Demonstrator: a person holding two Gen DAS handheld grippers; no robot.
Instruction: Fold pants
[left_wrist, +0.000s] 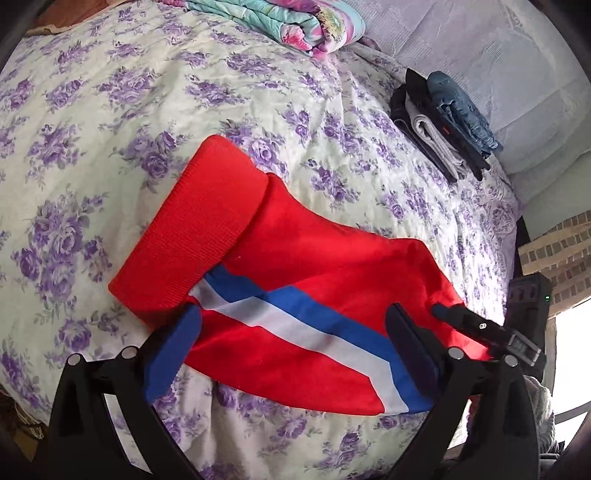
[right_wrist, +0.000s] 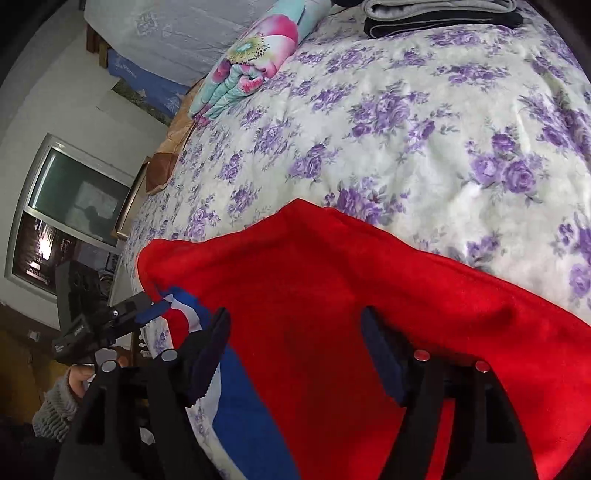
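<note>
Red pants (left_wrist: 295, 266) with a blue and white side stripe lie folded on the flowered bedspread (left_wrist: 147, 110), the ribbed cuff (left_wrist: 195, 229) on top at the left. My left gripper (left_wrist: 291, 354) is open, its blue pads on either side of the striped part. The right gripper's tip (left_wrist: 461, 317) touches the right edge of the pants. In the right wrist view the right gripper (right_wrist: 295, 354) is open over the red cloth (right_wrist: 332, 295). The left gripper's fingers (right_wrist: 147, 314) show at the left by the striped corner.
A stack of folded dark, grey and denim clothes (left_wrist: 447, 122) lies at the bed's far right. A folded flowered quilt (left_wrist: 288, 22) lies at the head. A brick wall (left_wrist: 554, 258) and a window (right_wrist: 70, 214) flank the bed.
</note>
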